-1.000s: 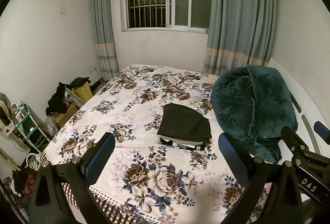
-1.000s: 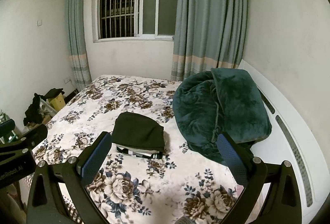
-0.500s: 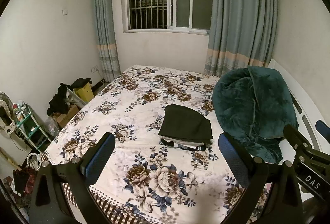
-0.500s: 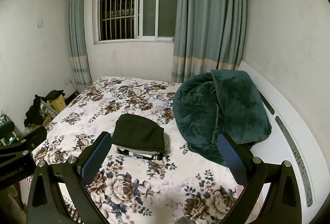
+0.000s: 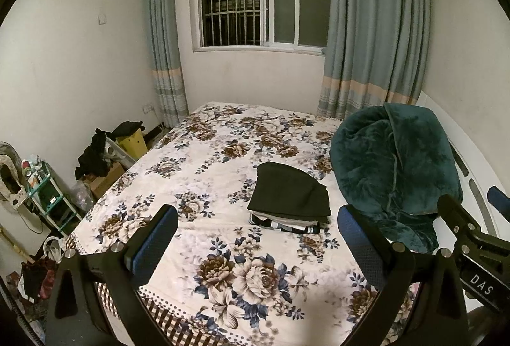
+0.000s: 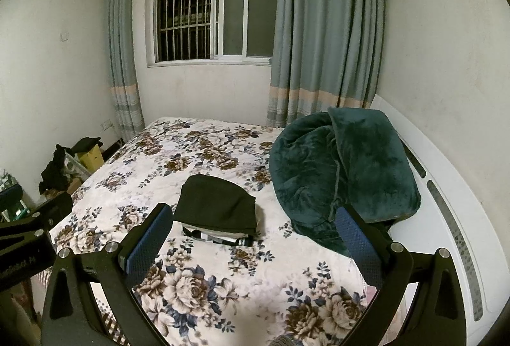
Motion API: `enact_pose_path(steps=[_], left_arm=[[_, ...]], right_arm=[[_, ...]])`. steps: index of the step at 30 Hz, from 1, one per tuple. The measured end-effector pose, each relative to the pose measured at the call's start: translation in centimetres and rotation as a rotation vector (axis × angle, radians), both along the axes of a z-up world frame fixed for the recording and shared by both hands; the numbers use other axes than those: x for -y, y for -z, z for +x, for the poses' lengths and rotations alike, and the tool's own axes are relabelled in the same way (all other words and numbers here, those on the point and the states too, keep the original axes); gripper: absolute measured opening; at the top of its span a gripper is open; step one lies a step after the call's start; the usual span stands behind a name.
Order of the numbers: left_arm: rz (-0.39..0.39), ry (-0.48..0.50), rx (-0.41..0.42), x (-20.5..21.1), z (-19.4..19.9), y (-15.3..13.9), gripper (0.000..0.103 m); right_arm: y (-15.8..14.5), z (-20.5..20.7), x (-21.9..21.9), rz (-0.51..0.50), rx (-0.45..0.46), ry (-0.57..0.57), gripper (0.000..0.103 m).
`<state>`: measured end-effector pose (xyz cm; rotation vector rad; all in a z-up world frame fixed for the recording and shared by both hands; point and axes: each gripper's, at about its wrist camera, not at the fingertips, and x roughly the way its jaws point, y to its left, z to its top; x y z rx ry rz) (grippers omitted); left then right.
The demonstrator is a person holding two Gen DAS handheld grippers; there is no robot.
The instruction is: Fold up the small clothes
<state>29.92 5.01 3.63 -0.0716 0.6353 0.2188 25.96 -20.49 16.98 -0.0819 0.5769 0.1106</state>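
A stack of folded clothes [image 5: 288, 198] with a dark garment on top lies in the middle of the floral bed [image 5: 204, 161]; it also shows in the right wrist view [image 6: 218, 207]. My left gripper [image 5: 258, 234] is open and empty, held above the bed's near edge, short of the stack. My right gripper [image 6: 255, 234] is open and empty, also back from the stack. The right gripper's body shows at the right edge of the left wrist view [image 5: 471, 237].
A dark green plush blanket [image 5: 395, 161] is heaped on the bed's right side against the white headboard [image 6: 446, 202]. Boxes and dark clothes [image 5: 105, 151] and a small shelf [image 5: 44, 196] stand on the floor left of the bed. Window and curtains at the back.
Both views have drifted slightly; the stack sits a touch lower and further right in the left wrist view. Both grippers stay open and empty.
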Motion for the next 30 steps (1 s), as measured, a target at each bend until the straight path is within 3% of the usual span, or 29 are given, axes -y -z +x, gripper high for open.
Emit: enact_pose_path(steps=[30], left_arm=[[0.008, -0.001, 0.009, -1.2, -0.4, -0.8, 0.102]], right_arm=[[-0.2, 0.0, -0.8, -0.004, -0.001, -0.014, 0.103]])
